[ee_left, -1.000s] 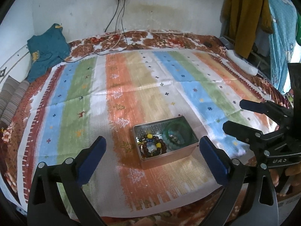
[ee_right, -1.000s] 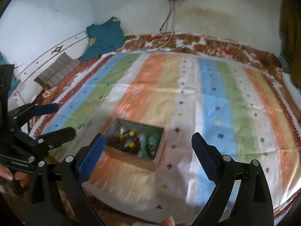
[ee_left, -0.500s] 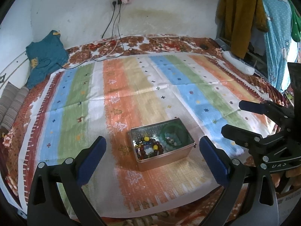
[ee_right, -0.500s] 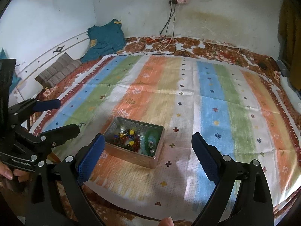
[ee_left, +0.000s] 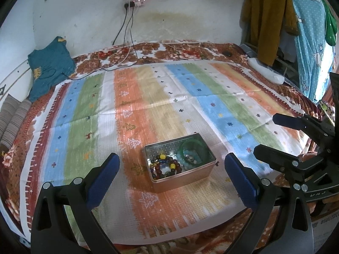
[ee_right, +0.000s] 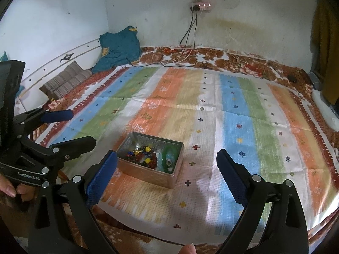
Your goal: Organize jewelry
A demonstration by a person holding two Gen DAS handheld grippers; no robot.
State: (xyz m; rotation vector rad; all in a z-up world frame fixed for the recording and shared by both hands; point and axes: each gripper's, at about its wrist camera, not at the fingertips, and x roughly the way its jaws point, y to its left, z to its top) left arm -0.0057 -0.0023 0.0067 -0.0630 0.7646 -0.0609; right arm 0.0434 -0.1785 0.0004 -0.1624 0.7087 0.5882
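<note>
Both grippers idle: left gripper (ee_left: 171, 170) and right gripper (ee_right: 167, 175) spread wide, holding nothing, above striped cloth (ee_left: 148, 97). One metal tin (ee_left: 180, 165) near cloth's front edge. Inside: one beaded bracelet (ee_left: 165, 166), one green bangle (ee_left: 193, 150), small bits uncountable. Apparently gathered already; nothing loose outside.
</note>
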